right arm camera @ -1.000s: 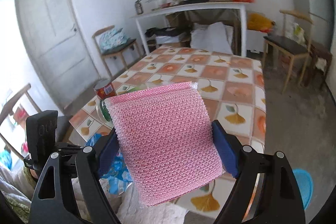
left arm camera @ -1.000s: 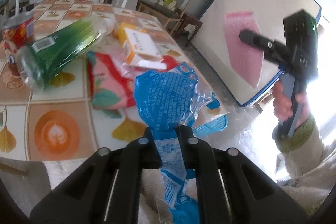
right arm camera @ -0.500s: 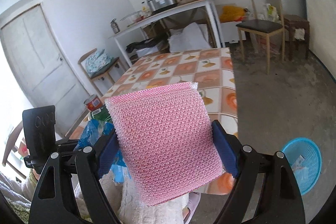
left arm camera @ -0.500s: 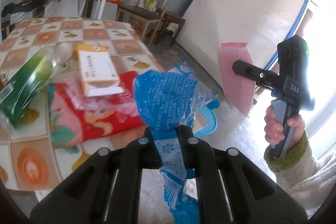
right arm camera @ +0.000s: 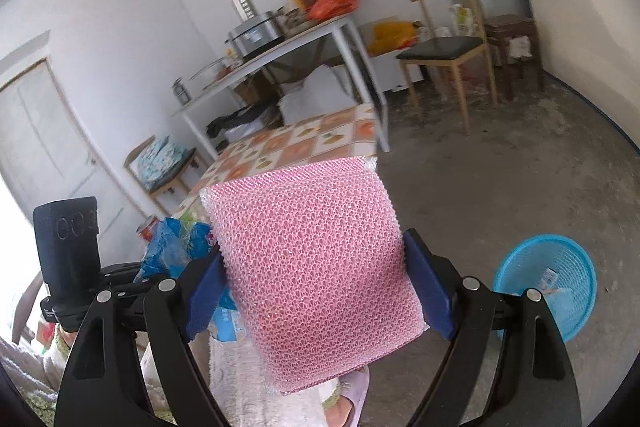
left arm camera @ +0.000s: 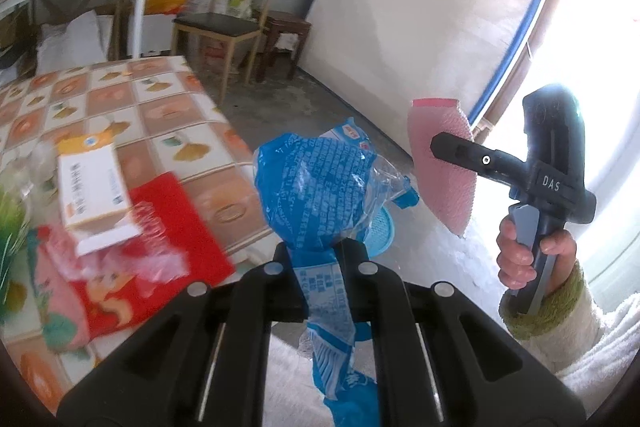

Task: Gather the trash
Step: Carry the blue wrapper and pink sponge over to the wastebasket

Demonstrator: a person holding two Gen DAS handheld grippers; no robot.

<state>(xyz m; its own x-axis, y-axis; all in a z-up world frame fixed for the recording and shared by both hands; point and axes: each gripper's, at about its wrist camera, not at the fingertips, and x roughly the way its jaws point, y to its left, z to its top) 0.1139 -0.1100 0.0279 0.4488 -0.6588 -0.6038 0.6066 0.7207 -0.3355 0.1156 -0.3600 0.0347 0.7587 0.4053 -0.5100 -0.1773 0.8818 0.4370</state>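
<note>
Blue wrapper (left arm camera: 316,187) sits pinched in the nearly closed left hand-held gripper (left arm camera: 318,259), while the right hand-held gripper (right arm camera: 316,267) clamps a pink mesh sponge (right arm camera: 316,267) across its wide-set jaws. Both have swung away from the worktop (left arm camera: 160,115) over the last second, and the blue basket (right arm camera: 560,267) on the floor has come into the right view. Judging by that, both pieces are headed there; other litter remains on the worktop.

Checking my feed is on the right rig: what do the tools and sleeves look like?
Both tools are black, with silver screws. The right tool has blue pads, a grey trigger and white "DAS" lettering on its body. The left tool has black fingers. The sleeve is fluffy white with an olive knit cuff.
</note>
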